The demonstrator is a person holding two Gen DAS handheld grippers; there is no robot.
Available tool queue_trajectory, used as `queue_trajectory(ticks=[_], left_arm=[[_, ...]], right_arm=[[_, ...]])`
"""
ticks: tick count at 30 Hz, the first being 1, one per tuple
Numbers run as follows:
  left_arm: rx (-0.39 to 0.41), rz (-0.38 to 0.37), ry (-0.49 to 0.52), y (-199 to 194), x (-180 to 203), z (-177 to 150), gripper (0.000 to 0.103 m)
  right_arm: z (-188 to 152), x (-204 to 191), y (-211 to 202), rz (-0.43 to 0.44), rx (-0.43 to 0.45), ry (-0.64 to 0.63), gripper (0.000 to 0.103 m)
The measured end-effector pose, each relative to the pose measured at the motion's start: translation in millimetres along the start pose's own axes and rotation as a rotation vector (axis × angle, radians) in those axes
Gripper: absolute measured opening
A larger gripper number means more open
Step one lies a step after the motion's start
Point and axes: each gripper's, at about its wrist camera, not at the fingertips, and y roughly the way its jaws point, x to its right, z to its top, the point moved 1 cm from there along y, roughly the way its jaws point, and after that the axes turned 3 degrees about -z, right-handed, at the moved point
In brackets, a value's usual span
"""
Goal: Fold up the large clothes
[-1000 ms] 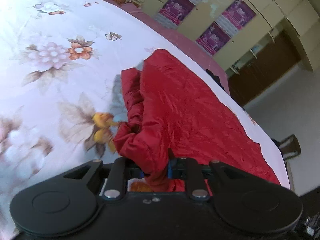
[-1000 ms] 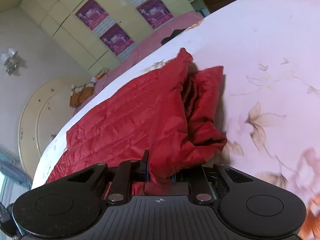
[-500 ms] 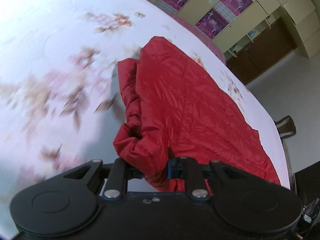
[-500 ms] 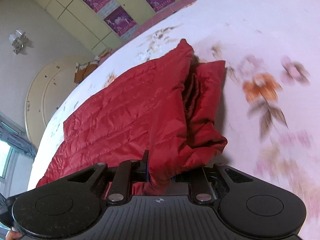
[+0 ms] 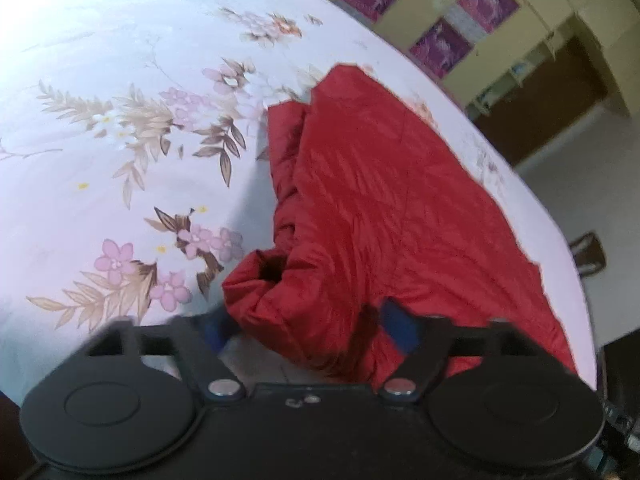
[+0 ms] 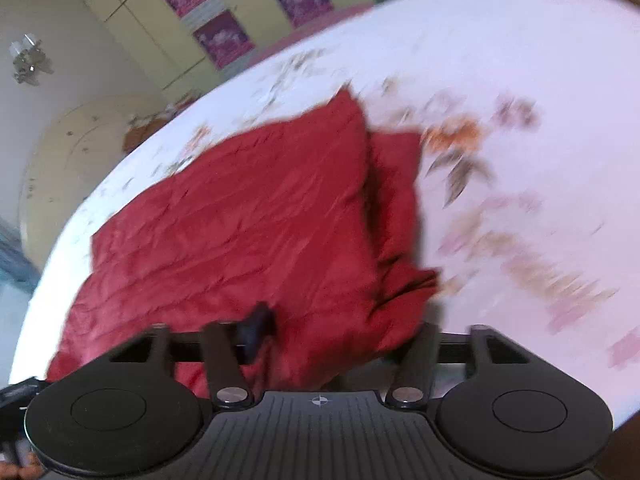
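Note:
A red quilted jacket (image 5: 384, 200) lies folded on a white floral bedsheet (image 5: 120, 140), one sleeve bunched along its left edge. My left gripper (image 5: 306, 326) sits at the jacket's near end. Its jaws are opening, and the blue pads (image 5: 396, 320) stand wide apart with the bunched cuff loose between them. From the right wrist view the same jacket (image 6: 248, 232) stretches away to the left. My right gripper (image 6: 340, 332) is also opening, with the jacket's near corner lying slack between its fingers. Fabric hides its right fingertip.
Yellow cupboards with purple posters (image 5: 440, 44) line the far wall beside a dark doorway (image 5: 560, 120). A chair (image 5: 588, 252) stands past the bed's right edge. A round cream headboard (image 6: 60, 152) rises at the bed's far left end in the right wrist view.
Both grippers were shut on folds of the jacket's near edge and carried it across the sheet. Now both sets of jaws have spread and the fabric lies loose.

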Motion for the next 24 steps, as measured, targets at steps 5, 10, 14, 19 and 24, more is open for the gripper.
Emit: queue_trajectory(ticks=[5,10,14,19,24], left_arm=[[0.008,-0.012,-0.026,3,-3,-1,0.088],[0.036,-0.036,-0.058,8,-1,-3,0.092],[0.050,-0.051,-0.051,13,5,-5,0.091],[0.056,-0.040,-0.043,15,9,-7,0.092],[0.057,-0.028,-0.039,16,11,-7,0.091]], right_arm=[[7,0,-20,-0.095,0.097,-0.075,0.058],[25,-21,-31,-0.112,0.193,-0.160,0.059],[30,-55,-20,-0.037,0.194,-0.248,0.059],[20,-99,7,0.056,0.147,-0.321,0.059],[13,-140,48,0.107,0.092,-0.405,0.058]])
